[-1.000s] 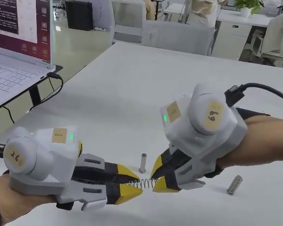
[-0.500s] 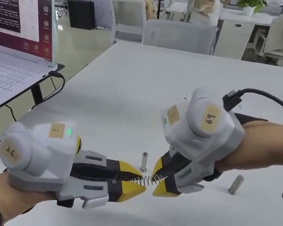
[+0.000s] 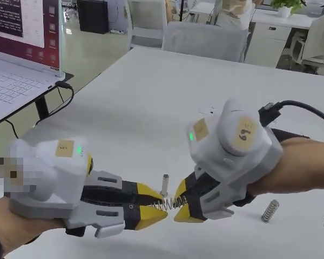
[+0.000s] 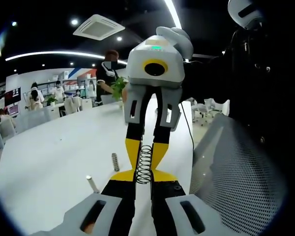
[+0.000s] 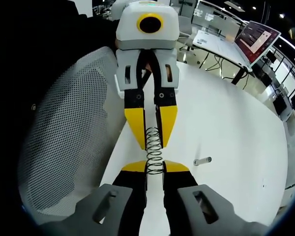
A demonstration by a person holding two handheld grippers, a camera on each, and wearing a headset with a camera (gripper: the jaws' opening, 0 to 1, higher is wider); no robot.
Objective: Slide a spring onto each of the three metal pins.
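Holds one spring (image 3: 170,203) low over the desk (image 3: 151,102), close to its front edge, between the left gripper (image 3: 154,208) and the right gripper (image 3: 179,206). Clamps each pair of yellow-tipped jaws on one end of that spring, tips facing each other with bare coils between them. Has a metal pin (image 3: 164,185) standing upright on the desk just behind the held spring, not touching it. Has a second spring (image 3: 269,211) lying on the desk further right along the front edge, beside the right forearm. Has an open laptop (image 3: 11,81) on a separate surface beyond the desk's left edge.
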